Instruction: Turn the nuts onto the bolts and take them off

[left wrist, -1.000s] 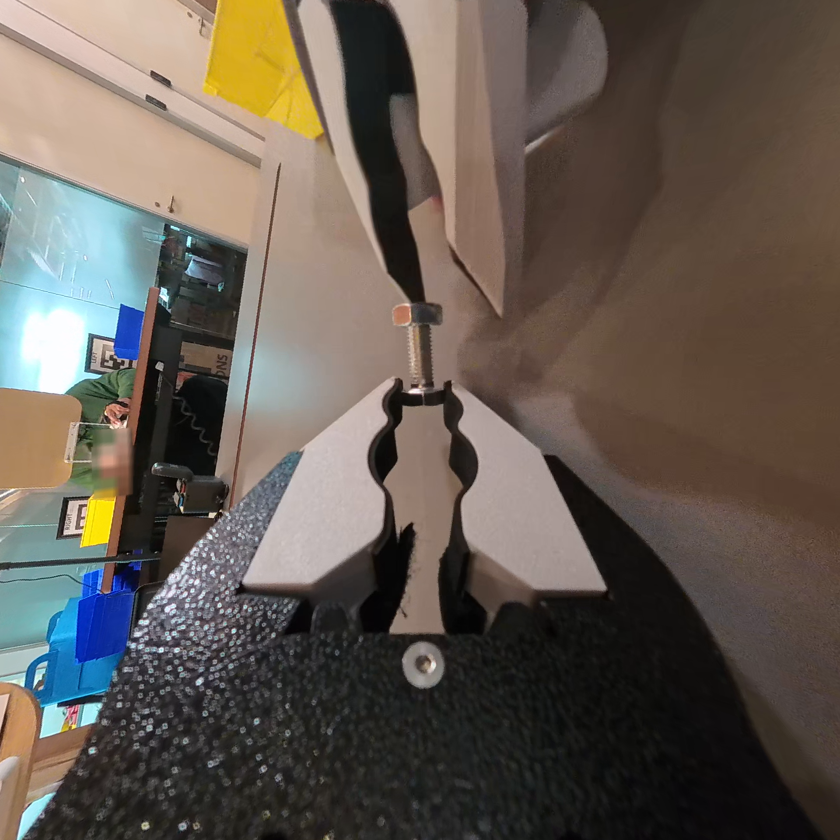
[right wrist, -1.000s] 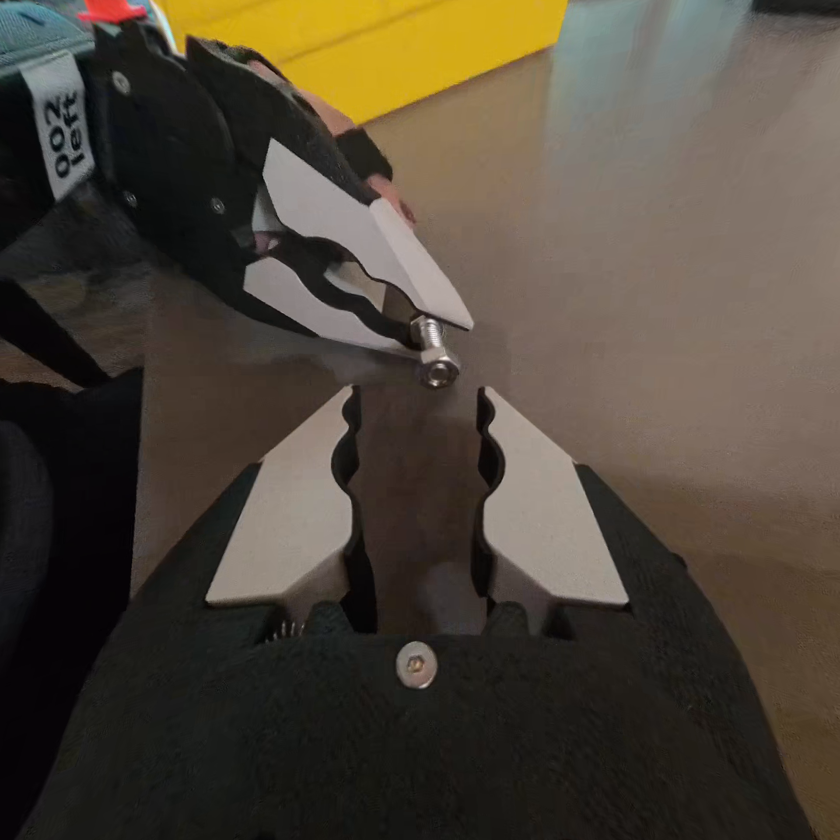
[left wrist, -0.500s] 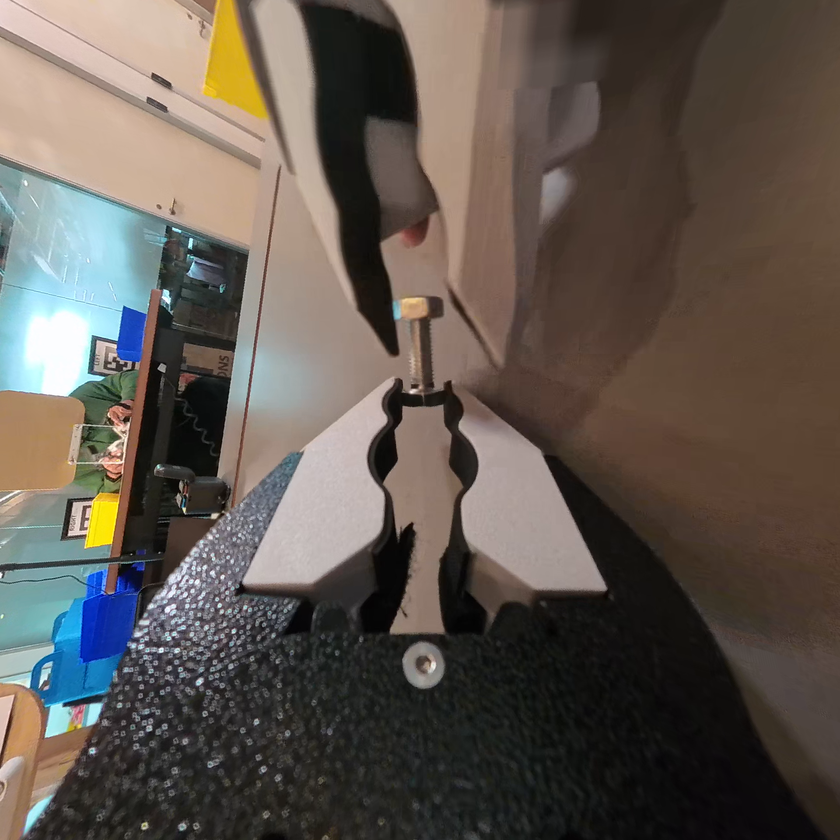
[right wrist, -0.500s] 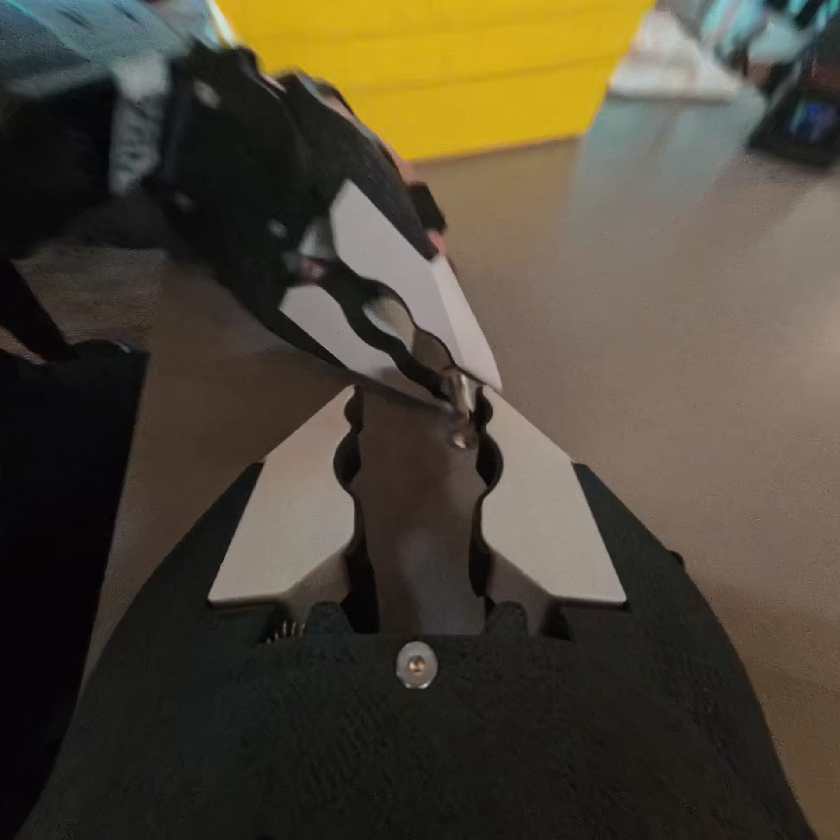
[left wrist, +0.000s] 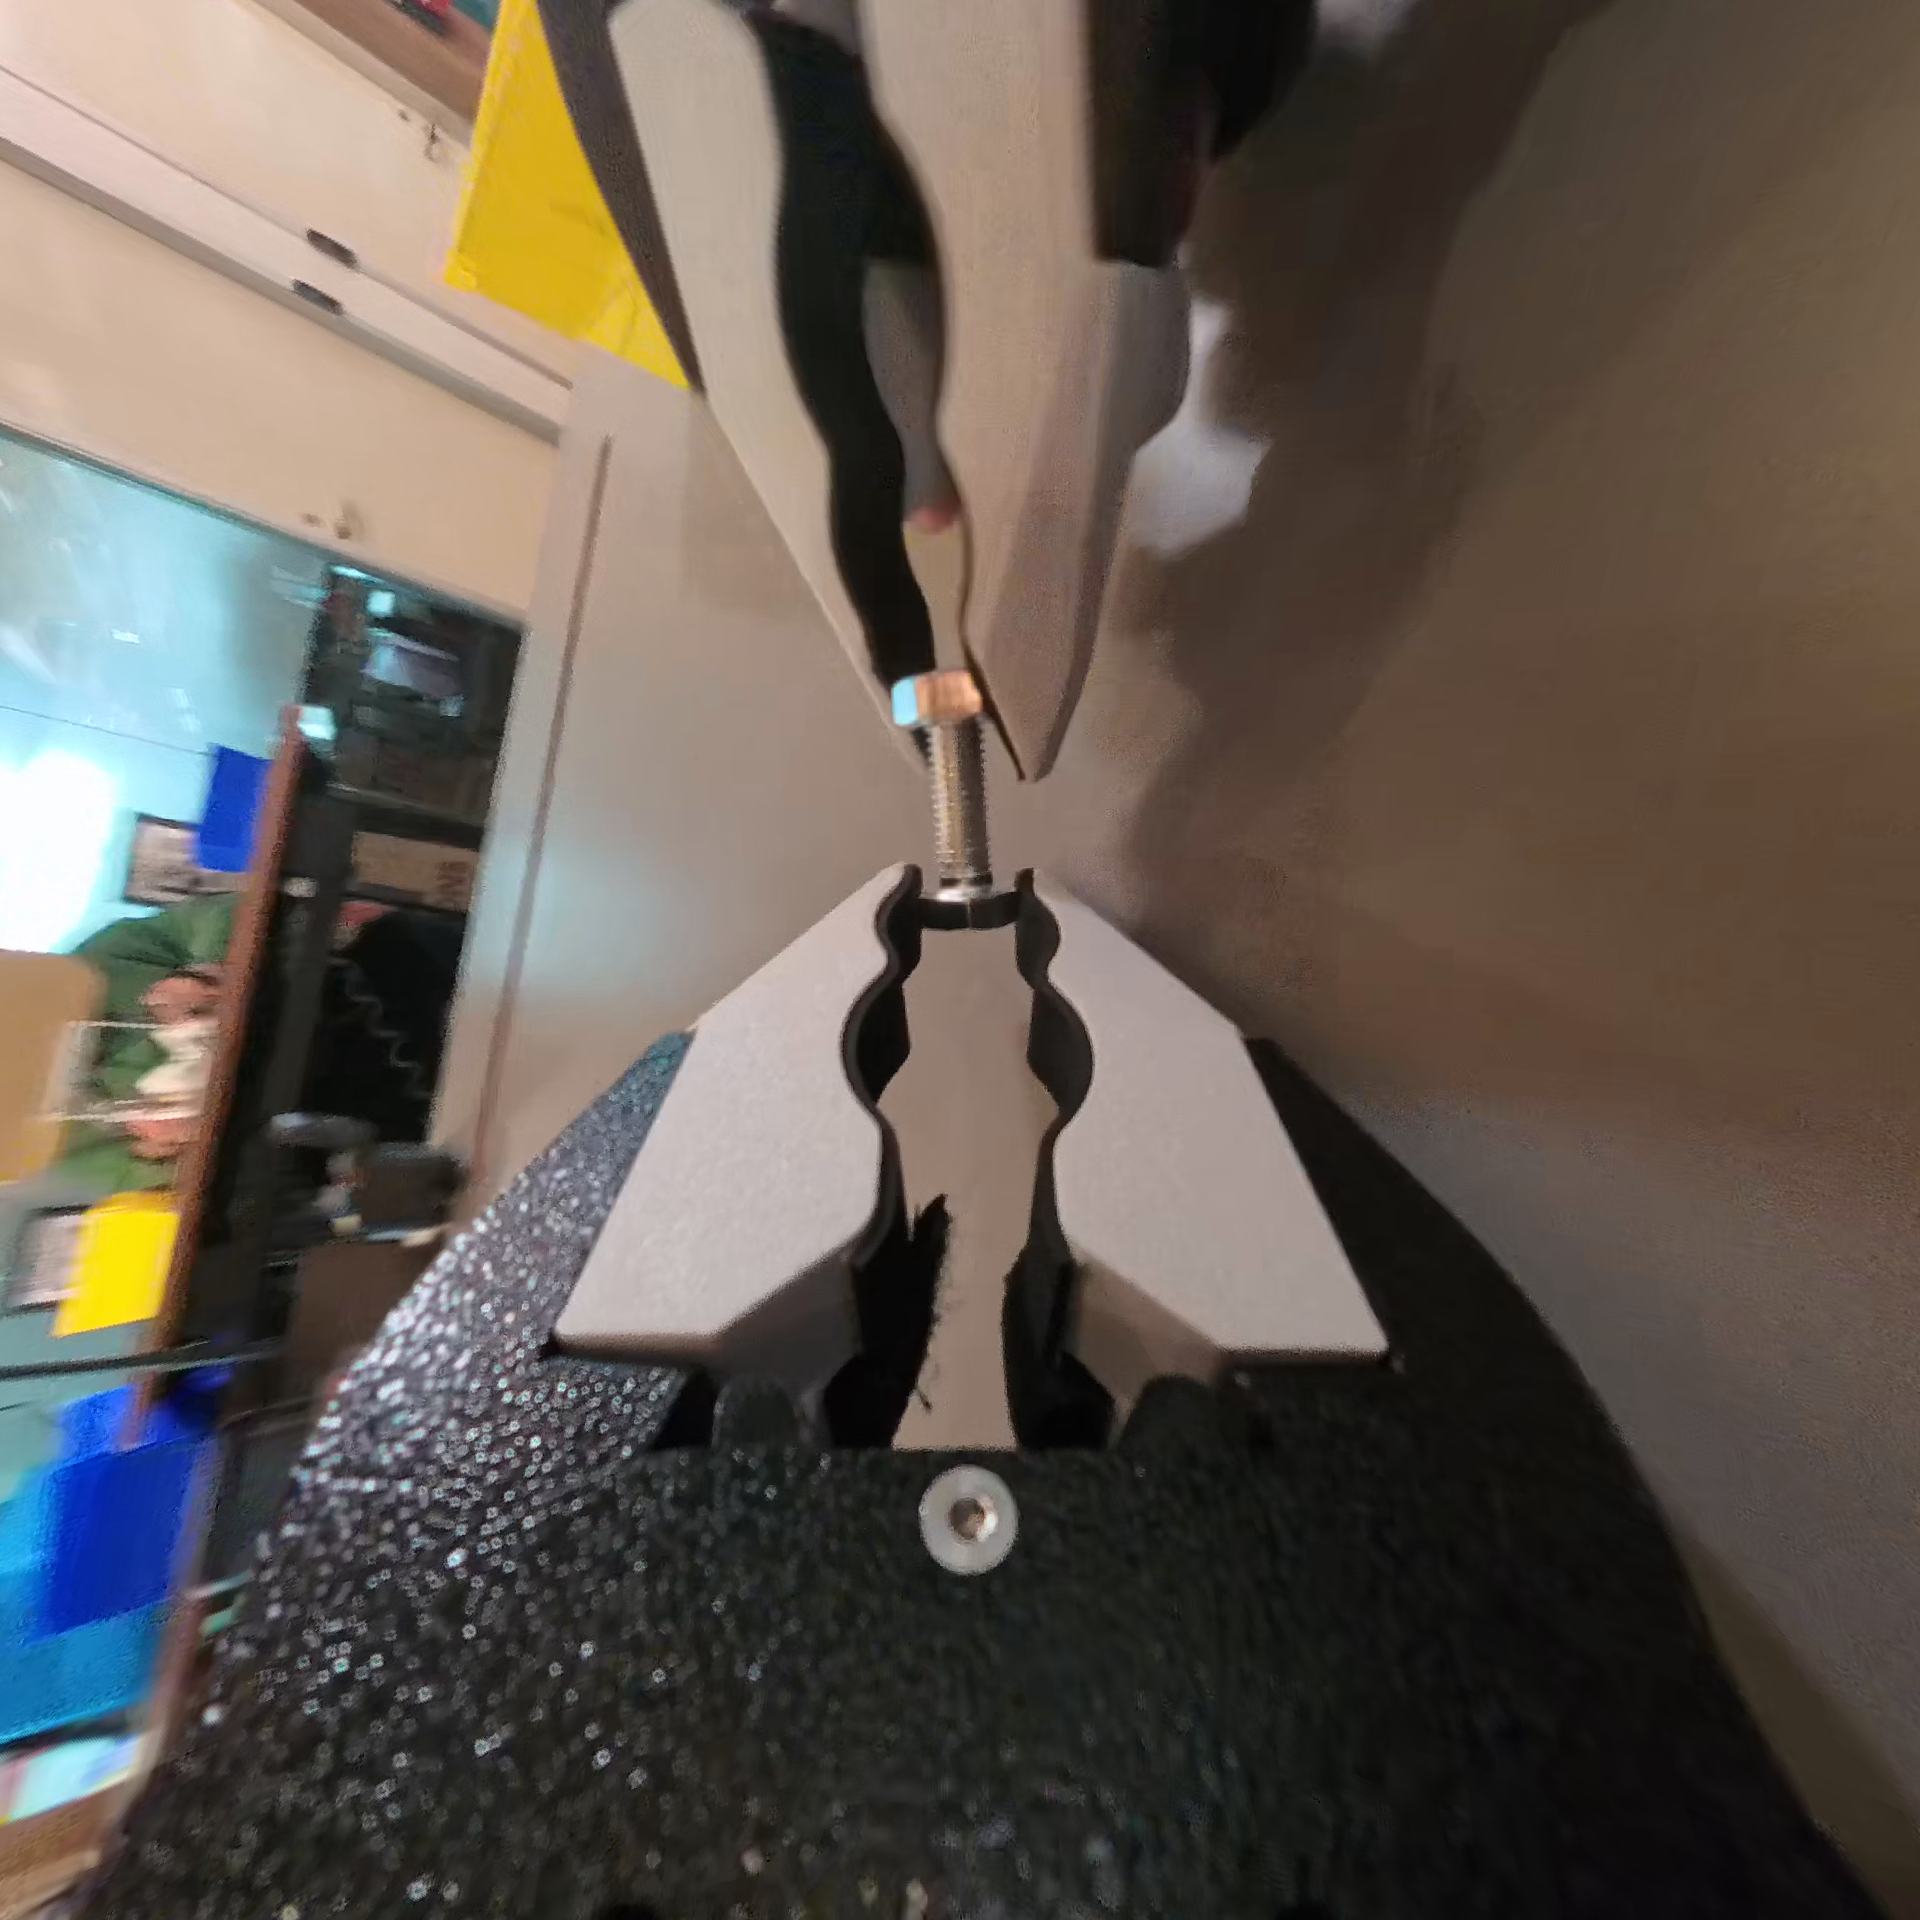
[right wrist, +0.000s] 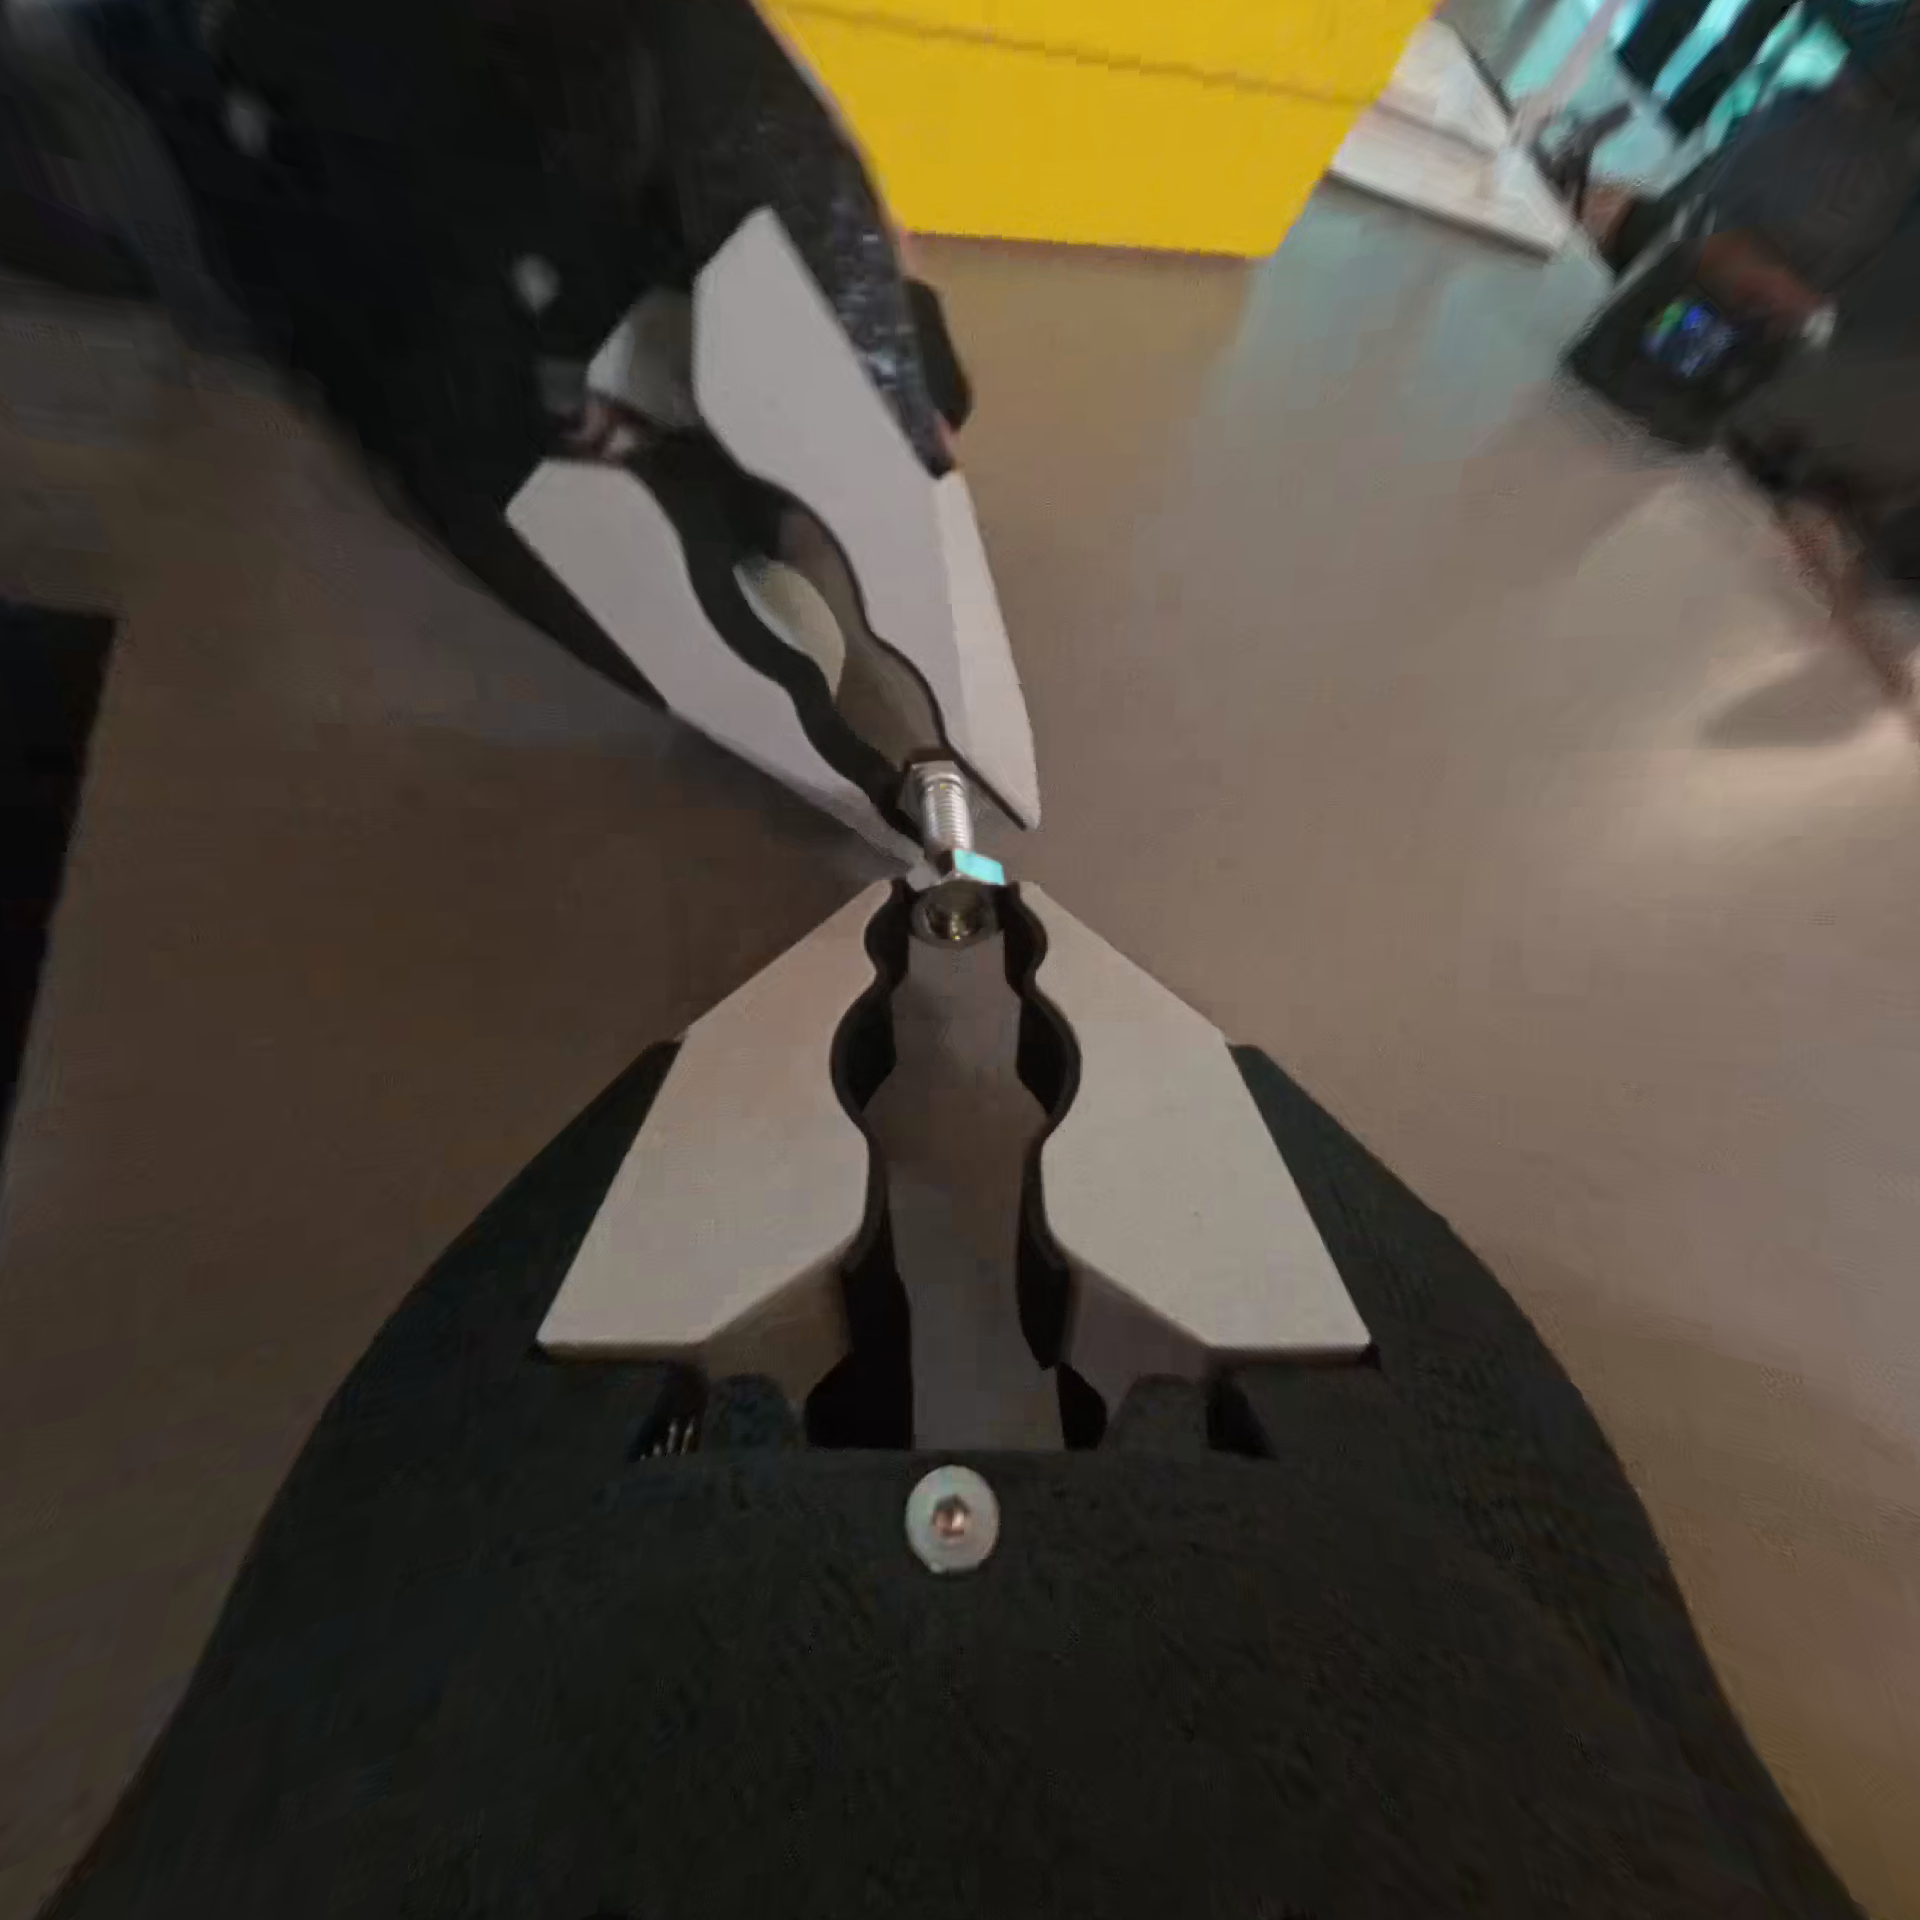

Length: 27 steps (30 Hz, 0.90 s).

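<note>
A silver bolt (left wrist: pixel 961 800) spans the gap between my two grippers above the brown table. My left gripper (left wrist: pixel 966 885) is shut on the bolt's head end. A hex nut (left wrist: pixel 935 698) sits on the bolt's far threaded end. My right gripper (left wrist: pixel 966 740) comes in from the top and is shut on that nut. In the right wrist view, my right gripper (right wrist: pixel 954 900) pinches the nut (right wrist: pixel 966 865) at its tips. The left gripper (right wrist: pixel 964 828) reaches in from the upper left holding the bolt (right wrist: pixel 943 819).
The brown table (right wrist: pixel 1455 831) lies under both grippers. A yellow bin (right wrist: pixel 1091 125) stands at the back and also shows in the left wrist view (left wrist: pixel 540 208). A dark device (right wrist: pixel 1683 343) is at the far right. Blue bins (left wrist: pixel 94 1507) and a seated person (left wrist: pixel 156 966) are far off.
My right gripper was open and apart from the nut; it moved in over the bolt's end and closed on the nut. The left gripper kept hold of the bolt.
</note>
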Motion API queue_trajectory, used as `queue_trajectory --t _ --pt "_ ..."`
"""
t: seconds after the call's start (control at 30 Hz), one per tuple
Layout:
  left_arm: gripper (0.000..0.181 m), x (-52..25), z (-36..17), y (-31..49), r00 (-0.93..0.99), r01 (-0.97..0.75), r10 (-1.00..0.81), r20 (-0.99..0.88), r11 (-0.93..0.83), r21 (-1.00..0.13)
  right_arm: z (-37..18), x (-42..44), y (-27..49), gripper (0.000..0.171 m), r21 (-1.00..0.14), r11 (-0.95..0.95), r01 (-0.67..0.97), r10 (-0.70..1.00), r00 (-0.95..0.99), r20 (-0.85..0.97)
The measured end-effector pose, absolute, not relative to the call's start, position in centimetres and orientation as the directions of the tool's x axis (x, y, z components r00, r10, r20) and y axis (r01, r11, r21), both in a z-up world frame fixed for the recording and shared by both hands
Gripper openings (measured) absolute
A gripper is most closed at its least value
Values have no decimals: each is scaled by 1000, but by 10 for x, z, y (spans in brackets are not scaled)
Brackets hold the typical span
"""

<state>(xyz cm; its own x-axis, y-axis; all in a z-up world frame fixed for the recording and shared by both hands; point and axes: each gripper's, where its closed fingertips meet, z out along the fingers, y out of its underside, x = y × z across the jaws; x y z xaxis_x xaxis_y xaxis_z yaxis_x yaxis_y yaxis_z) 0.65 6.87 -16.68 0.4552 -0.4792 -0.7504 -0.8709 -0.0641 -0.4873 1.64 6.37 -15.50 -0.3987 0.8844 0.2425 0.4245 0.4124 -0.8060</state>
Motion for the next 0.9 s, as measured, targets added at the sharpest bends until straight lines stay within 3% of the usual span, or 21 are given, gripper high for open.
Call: queue_trajectory --t 0.03,0.1,0.2,0.33,0.4,0.43,0.47,0.53,0.6,0.63,0.7,0.77,0.83,0.9 --pt "16 12 -166 67 504 -833 -515 -693 -77 -548 -152 19 63 17 -748 553 366 815 -425 395" --pt "16 21 -158 62 571 -761 -570 -591 -97 -641 -140 25 61 16 -524 820 229 569 -433 700" --pt "16 32 -142 51 654 -615 -661 -367 -183 -767 -120 30 59 17 -142 985 103 169 -348 922" --pt "16 50 -126 32 676 -267 -726 125 -400 -877 -99 36 49 16 274 961 -48 -278 -181 943" --pt "16 53 -115 30 625 -80 -708 330 -479 -874 -90 35 49 17 356 934 -43 -358 -118 926" --pt "16 48 -115 35 645 -64 -698 311 -455 -888 -89 33 52 18 276 961 -25 -277 -138 951" --pt "16 41 -119 39 691 -107 -684 233 -416 -903 -91 32 56 27 118 993 4 -115 -189 975" --pt "16 24 -118 49 767 -259 -641 -21 -278 -925 -90 32 60 34 -346 934 89 357 -269 895" --pt "16 14 -108 55 772 -418 -572 -277 -129 -899 -90 30 61 40 -749 616 244 782 -302 545" --pt "16 11 -103 57 759 -485 -531 -377 -74 -871 -91 29 62 37 -855 409 320 902 -286 324" --pt "16 10 -99 58 699 -613 -461 -547 9 -790 -94 27 56 37 -898 14 441 959 -260 -113" --pt "16 10 -98 58 628 -712 -396 -670 55 -700 -90 24 53 38 -808 -317 497 864 -200 -462" --pt "16 12 -98 58 560 -778 -355 -749 84 -622 -86 20 59 39 -730 -477 490 779 -149 -609" --pt "16 12 -100 58 506 -823 -333 -796 92 -561 -88 19 62 37 -694 -519 499 748 -128 -652"
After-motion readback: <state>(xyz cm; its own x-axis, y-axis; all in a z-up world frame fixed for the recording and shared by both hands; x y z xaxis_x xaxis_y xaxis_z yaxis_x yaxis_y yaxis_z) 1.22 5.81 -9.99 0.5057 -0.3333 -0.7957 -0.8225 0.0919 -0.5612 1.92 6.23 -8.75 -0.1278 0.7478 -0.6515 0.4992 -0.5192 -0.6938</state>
